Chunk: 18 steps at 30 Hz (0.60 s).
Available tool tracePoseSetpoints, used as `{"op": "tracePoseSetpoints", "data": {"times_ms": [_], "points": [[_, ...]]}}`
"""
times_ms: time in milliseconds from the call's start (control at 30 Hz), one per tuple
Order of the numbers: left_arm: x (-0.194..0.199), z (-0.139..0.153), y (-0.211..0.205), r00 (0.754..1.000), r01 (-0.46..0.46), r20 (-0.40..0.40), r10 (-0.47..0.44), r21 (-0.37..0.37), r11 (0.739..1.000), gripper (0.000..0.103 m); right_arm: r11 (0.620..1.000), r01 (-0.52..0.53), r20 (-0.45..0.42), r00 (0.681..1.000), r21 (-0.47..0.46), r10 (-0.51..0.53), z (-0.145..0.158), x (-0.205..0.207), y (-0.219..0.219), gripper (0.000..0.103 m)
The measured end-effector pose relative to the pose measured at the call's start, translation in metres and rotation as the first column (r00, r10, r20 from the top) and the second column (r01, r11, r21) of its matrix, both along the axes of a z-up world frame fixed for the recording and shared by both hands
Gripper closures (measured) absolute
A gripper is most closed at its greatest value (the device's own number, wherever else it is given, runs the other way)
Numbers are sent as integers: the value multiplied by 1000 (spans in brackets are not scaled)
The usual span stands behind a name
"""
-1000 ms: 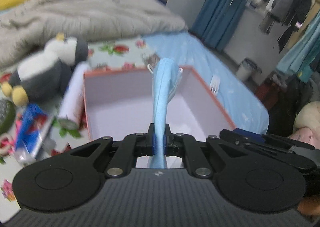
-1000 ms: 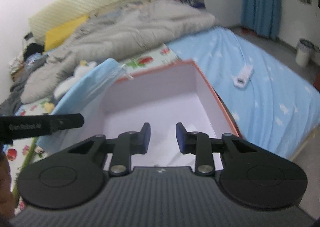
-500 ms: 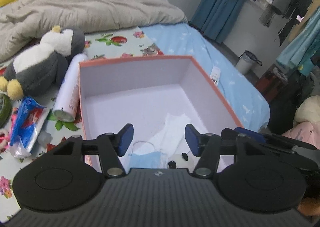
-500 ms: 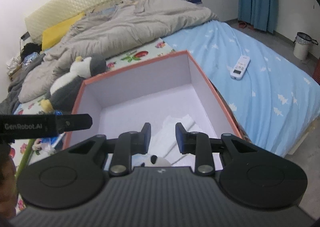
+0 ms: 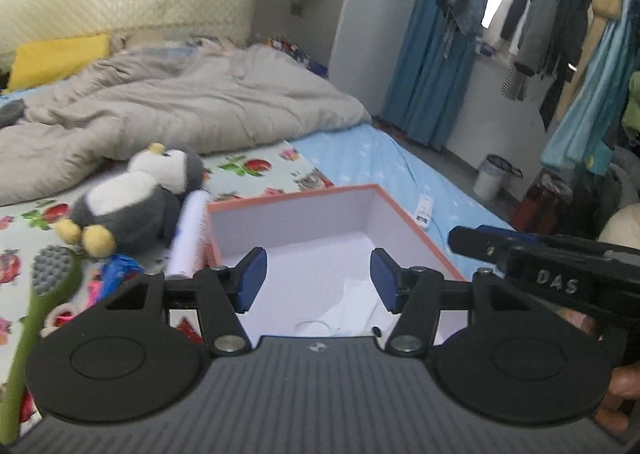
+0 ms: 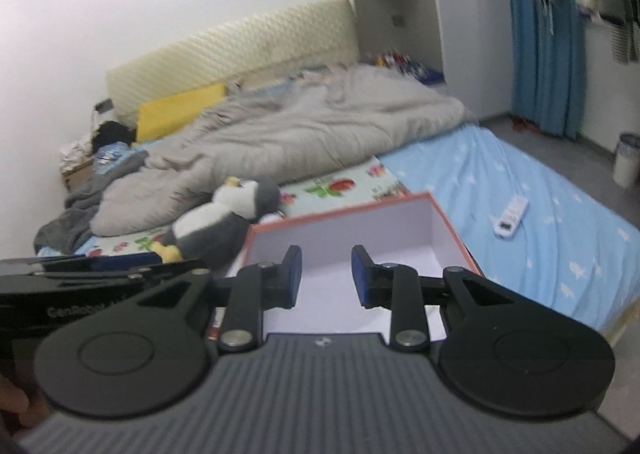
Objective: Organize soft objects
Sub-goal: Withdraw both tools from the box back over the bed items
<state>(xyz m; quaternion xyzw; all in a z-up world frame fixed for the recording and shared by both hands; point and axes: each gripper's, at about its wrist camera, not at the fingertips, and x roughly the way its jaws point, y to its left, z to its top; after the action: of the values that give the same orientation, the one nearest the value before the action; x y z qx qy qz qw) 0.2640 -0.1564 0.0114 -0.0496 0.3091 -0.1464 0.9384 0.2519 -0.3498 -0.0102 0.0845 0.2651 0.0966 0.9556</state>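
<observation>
bed (image 5: 352, 157), box (image 5: 408, 221) holding masks (image 5: 352, 306)

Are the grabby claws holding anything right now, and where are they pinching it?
Nothing is held. The left gripper and the right gripper are both open and empty, above the box.

- The left gripper (image 5: 318, 280) has its jaws spread wide, with nothing between the blue pads (image 5: 250, 280).
- The right gripper (image 6: 326, 278) has its jaws parted by a narrower gap, also empty; its blue pads (image 6: 362, 280) face each other.
- In the left wrist view, the right gripper's black body juts in from the right edge, with fingers of the person's hand (image 5: 618, 404) beneath it.
- In the right wrist view, the left gripper's body enters from the left edge.
</observation>
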Motion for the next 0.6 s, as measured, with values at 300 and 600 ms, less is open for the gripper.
{"op": "tracePoseSetpoints", "data": {"times_ms": [300,600], "points": [[-66,36,59,991,-99,88,101,-27,995,40,995,-98,92,991,15,96,27,-41,39,71],[-137,16,106,975,-204,71,208,-58,977,40,994,-105,109,989,4,104,16,-81,69,71]]}}
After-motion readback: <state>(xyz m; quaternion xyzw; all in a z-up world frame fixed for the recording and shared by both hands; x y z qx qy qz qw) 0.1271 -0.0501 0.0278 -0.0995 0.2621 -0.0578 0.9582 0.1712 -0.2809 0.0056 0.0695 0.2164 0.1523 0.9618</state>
